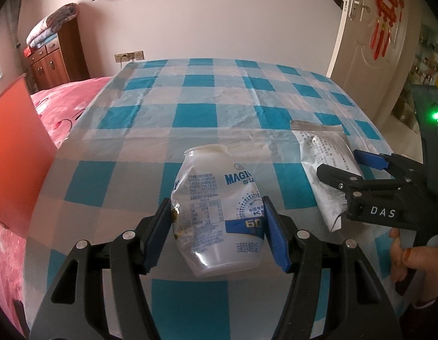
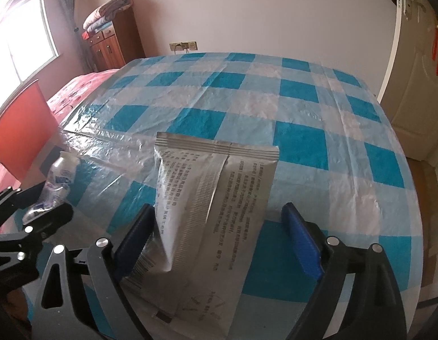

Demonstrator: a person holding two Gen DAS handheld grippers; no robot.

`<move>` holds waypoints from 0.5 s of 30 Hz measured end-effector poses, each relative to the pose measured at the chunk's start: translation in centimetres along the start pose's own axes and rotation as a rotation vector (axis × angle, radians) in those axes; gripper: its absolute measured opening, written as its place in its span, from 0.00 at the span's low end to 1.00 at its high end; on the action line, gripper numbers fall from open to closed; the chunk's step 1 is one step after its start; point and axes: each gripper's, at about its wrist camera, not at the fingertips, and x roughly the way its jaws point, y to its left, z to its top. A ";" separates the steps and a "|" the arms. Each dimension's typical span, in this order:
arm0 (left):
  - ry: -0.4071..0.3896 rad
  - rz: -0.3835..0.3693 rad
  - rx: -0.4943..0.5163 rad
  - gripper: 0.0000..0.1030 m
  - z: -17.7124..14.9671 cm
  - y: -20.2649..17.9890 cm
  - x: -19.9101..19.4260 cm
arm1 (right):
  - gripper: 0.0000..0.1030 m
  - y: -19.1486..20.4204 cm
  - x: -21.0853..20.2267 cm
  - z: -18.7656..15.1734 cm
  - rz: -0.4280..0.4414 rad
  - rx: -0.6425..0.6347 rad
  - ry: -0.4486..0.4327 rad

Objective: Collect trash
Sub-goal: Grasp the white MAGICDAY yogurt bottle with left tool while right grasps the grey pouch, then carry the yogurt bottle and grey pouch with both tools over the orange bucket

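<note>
A crushed clear plastic bottle (image 1: 219, 212) with blue print lies on the blue-checked tablecloth (image 1: 204, 107). My left gripper (image 1: 219, 232) is shut on its lower body, both pads touching its sides. It also shows at the left of the right wrist view (image 2: 56, 187). A silver foil wrapper (image 2: 210, 198) lies flat on the cloth between the fingers of my right gripper (image 2: 219, 238), which is open, with a gap at the right pad. In the left wrist view the wrapper (image 1: 326, 167) lies at the right under the right gripper (image 1: 343, 167).
A red chair back (image 1: 17, 153) stands at the table's left edge, with a pink bed (image 1: 66, 107) behind it. A wooden cabinet (image 1: 53, 59) stands by the far wall. A white door (image 1: 371, 28) is at the right.
</note>
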 end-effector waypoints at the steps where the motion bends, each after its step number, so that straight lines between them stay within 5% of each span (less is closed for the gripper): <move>1: -0.004 0.002 -0.002 0.61 -0.1 0.3 -0.2 | 0.79 0.3 -0.2 0.0 -0.010 -0.017 -0.008; 15: -0.023 0.045 -0.041 0.61 -1.3 4.1 -2.1 | 0.67 2.7 -0.9 -0.1 -0.140 -0.136 -0.068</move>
